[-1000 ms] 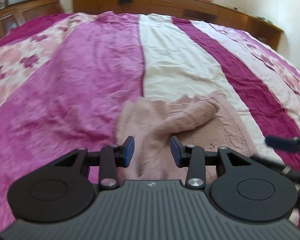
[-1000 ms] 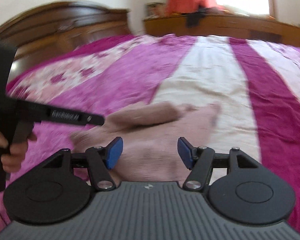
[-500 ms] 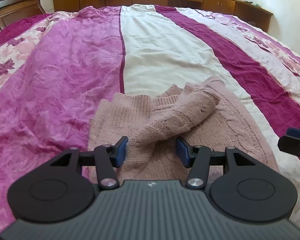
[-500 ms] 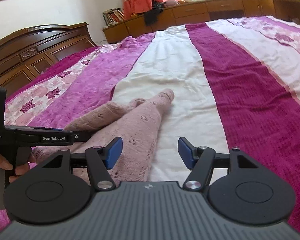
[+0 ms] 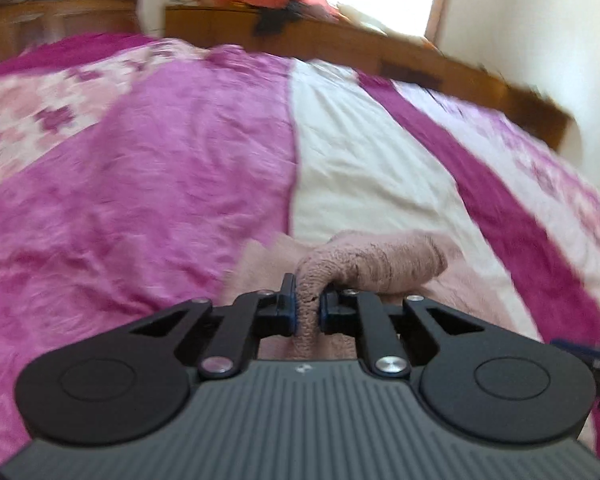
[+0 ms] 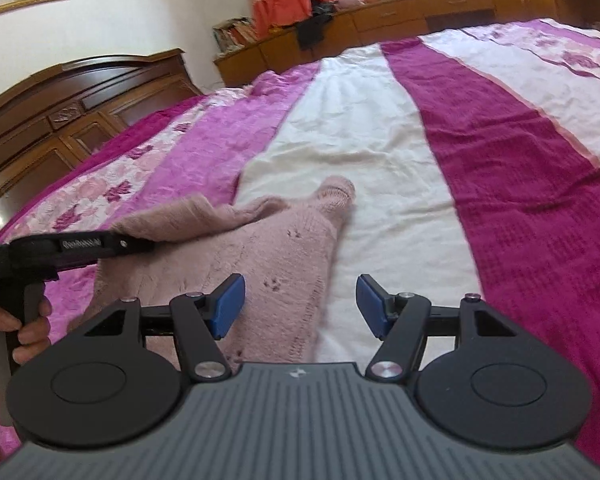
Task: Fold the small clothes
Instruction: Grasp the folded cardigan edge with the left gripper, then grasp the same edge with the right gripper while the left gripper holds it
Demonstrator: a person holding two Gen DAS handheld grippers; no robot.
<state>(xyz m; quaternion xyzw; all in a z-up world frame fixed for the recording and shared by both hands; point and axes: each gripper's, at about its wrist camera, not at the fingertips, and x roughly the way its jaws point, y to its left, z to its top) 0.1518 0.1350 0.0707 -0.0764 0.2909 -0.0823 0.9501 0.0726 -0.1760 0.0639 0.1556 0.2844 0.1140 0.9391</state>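
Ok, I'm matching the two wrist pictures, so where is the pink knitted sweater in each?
Left wrist view: pink sweater at lower centre, its sleeve pinched in the left gripper.
Right wrist view: sweater left of centre, under the open right gripper.
Shared landmark: the bedspread's white stripe beyond it.

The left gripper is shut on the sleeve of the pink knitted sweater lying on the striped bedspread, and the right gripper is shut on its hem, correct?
Not quite. The right gripper is open and holds nothing, as the right wrist view shows. The left gripper is indeed shut on the sleeve of the pink knitted sweater lying on the striped bedspread.
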